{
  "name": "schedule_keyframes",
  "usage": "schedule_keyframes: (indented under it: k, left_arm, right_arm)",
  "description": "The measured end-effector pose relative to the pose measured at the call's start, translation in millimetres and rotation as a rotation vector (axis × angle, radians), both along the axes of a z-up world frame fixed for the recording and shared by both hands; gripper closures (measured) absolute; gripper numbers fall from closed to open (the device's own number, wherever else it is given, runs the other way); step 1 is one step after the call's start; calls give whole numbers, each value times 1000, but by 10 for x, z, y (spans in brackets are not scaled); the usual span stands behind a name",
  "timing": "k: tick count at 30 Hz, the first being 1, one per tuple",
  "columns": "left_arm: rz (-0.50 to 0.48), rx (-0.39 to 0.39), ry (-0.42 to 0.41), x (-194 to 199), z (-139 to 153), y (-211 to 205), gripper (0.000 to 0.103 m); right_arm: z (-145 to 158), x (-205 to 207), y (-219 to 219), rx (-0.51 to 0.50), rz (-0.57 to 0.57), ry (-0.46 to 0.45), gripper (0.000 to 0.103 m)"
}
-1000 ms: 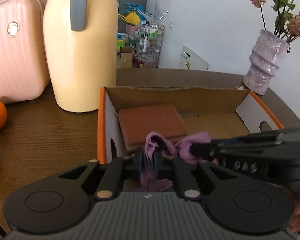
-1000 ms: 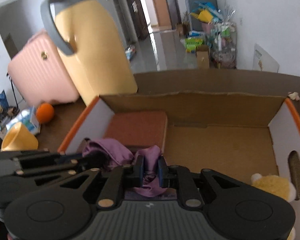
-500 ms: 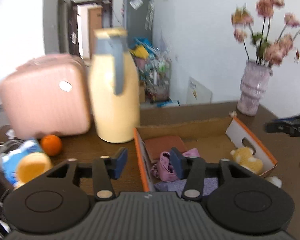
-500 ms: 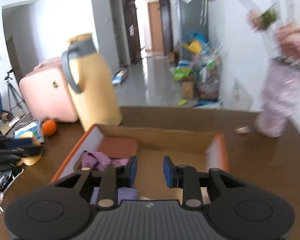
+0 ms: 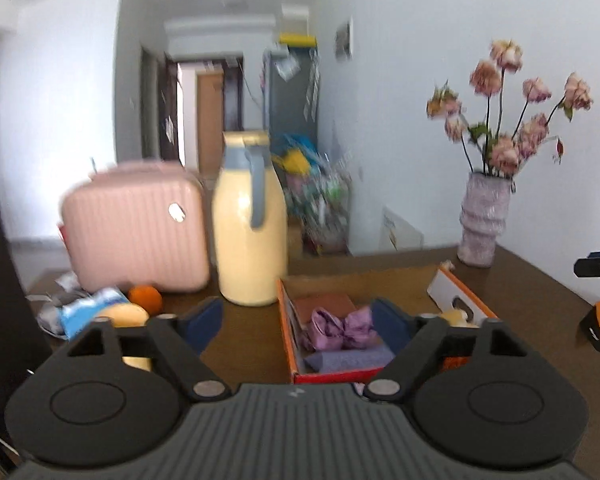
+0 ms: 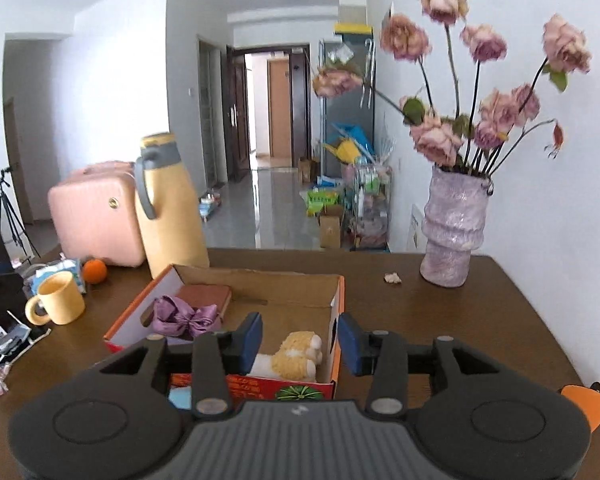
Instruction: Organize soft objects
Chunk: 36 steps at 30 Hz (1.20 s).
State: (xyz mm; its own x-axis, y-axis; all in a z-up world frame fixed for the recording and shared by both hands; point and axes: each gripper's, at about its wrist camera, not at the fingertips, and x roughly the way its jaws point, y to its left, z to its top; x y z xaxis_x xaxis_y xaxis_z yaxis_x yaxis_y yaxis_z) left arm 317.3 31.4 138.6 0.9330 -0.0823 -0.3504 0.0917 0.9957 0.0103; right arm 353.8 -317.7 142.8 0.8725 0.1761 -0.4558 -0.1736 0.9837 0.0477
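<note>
Both grippers have pulled back and up from the cardboard box [image 6: 260, 280] since a second ago, when each was pinched on the purple cloth; now they hang above the near end of the wooden table [image 6: 440, 312], carrying nothing. On the left gripper [image 5: 296, 320] the blue pads stand wide apart, and the right gripper [image 6: 300, 338] is likewise spread, its pads parted over the near end of the box. That purple cloth [image 6: 186, 318] lies released, bunched like a bow, in the left part of the box, resting beside a brown folded cloth [image 6: 206, 294] toward the far wall. At the near left corner a grey-lilac cloth [image 5: 348, 360] sits just in front of the purple one. A yellow plush toy [image 6: 296, 356] lies in the near right part of the box. Left of the box stand a yellow jug [image 6: 168, 208], a pink case [image 6: 94, 216], an orange [image 6: 95, 271] and a yellow mug [image 6: 58, 298]; a flower vase [image 6: 454, 228] stands to the right.
</note>
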Motion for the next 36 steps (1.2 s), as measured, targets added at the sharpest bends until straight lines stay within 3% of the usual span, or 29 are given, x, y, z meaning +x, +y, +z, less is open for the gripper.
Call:
schedule_keyframes:
  k: [4, 9, 12, 15, 17, 19, 23, 30, 36]
  left_arm:
    - [13, 2, -98, -551, -205, -62, 12]
    - [11, -53, -153, -1247, -562, -66, 5]
    - [25, -72, -136, -1572, -823, -64, 4]
    - [43, -35, -91, -1822, -1076, -90, 4]
    - [75, -83, -47, -1961, -1230, -17, 4]
    - [84, -141, 10, -2009, -1360, 65, 4]
    - [111, -107, 55, -1951, -1485, 84, 4]
    - [85, -113, 49, -1830, -1497, 32, 4]
    - [79, -136, 67, -1492, -1550, 33, 4]
  right_arm:
    - [-99, -407, -7, 17, 29, -67, 56]
    - [-458, -1050, 75, 6, 48, -131, 50]
    - [-708, -1489, 145, 15, 69, -153, 46]
    - [-972, -1847, 216, 40, 80, -141, 44]
    - [-1149, -2036, 240, 66, 82, -117, 43]
    - [-1345, -2192, 231, 101, 106, -96, 41]
    - [-1633, -2242, 237, 88, 99, -15, 41]
    - [-1646, -2187, 311, 80, 101, -24, 41]
    - [-1589, -1916, 428, 94, 126, -20, 41]
